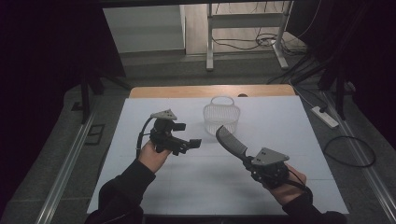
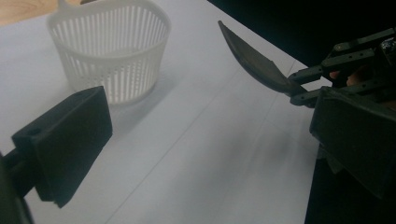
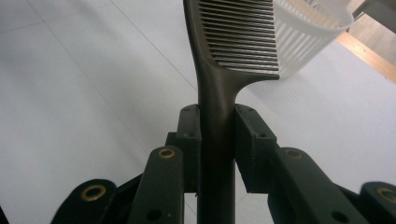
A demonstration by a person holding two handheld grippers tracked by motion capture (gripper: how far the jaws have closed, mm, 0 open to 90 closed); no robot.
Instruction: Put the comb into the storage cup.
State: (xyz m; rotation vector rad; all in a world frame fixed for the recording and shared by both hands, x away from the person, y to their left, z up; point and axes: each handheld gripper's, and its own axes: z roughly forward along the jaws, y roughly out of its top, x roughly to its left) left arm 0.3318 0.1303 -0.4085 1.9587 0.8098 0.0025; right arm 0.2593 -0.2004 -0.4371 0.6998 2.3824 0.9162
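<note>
1. You have one comb [image 1: 231,140] in play: dark, with a single row of fine teeth and a narrow handle.
2. You have one basket [image 1: 221,113]: white, slatted, with a loop handle, standing upright on the white sheet [image 1: 140,112] that covers the desk [image 1: 187,91], towards its far edge.
3. You are holding two grippers, one in each hand, both raised above the sheet on your side of the basket.
4. Your right gripper [image 3: 218,122] has its jaws drawn in narrow and clamped on the comb's handle. In the right gripper view a pad presses on either side of the handle, and the toothed end sticks straight out beyond them.
5. In the high view the comb slants up and away from your right hand, its tip near the basket's near side but apart from it. The comb is off the sheet; the jaws alone carry it.
6. Your left gripper [image 1: 187,135] has its jaws spread wide with nothing between them. In the left gripper view you see one black jaw at the left and the other at the right edge, with bare sheet in the gap.
7. From that view the basket stands just beyond your left jaw, untouched, and the comb's blade [image 2: 254,63] hangs to its right.
</note>
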